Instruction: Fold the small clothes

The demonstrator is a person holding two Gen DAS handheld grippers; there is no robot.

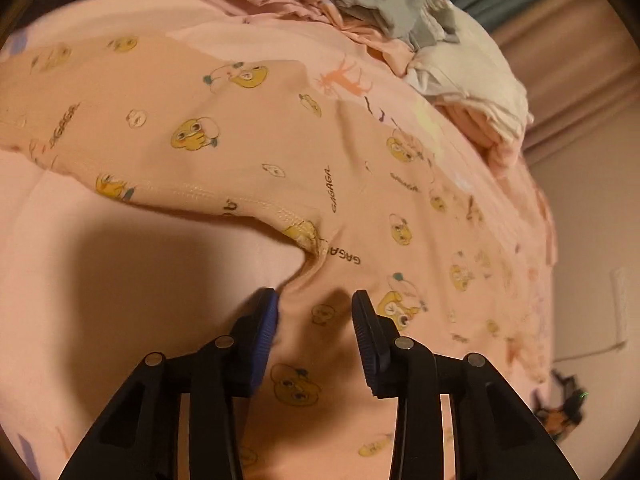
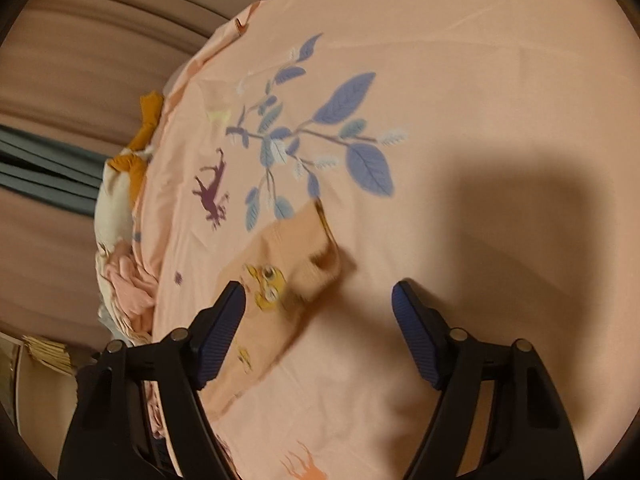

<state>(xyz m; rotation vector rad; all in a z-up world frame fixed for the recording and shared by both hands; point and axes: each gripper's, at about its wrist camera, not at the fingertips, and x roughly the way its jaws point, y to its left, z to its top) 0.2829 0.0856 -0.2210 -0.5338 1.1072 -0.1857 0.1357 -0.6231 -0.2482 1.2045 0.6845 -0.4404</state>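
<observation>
The left gripper (image 1: 316,310) stands partly spread over the duck-print garment (image 1: 240,140), gripping nothing. The right gripper (image 2: 320,300) gapes wide above a sleeve (image 2: 288,264).

garment (image 1: 248,152) on bedsheet (image 1: 100,272), clothes pile (image 1: 400,20) behind

Left gripper (image 1: 314,300): pitched steeply down, black frame entering from 6 o'clock, blue-padded fingers (image 1: 262,320) part-closed with a gap between them. Right gripper (image 2: 320,292): pitched down, fingers (image 2: 416,324) spread wide, pads clear of contact.
</observation>
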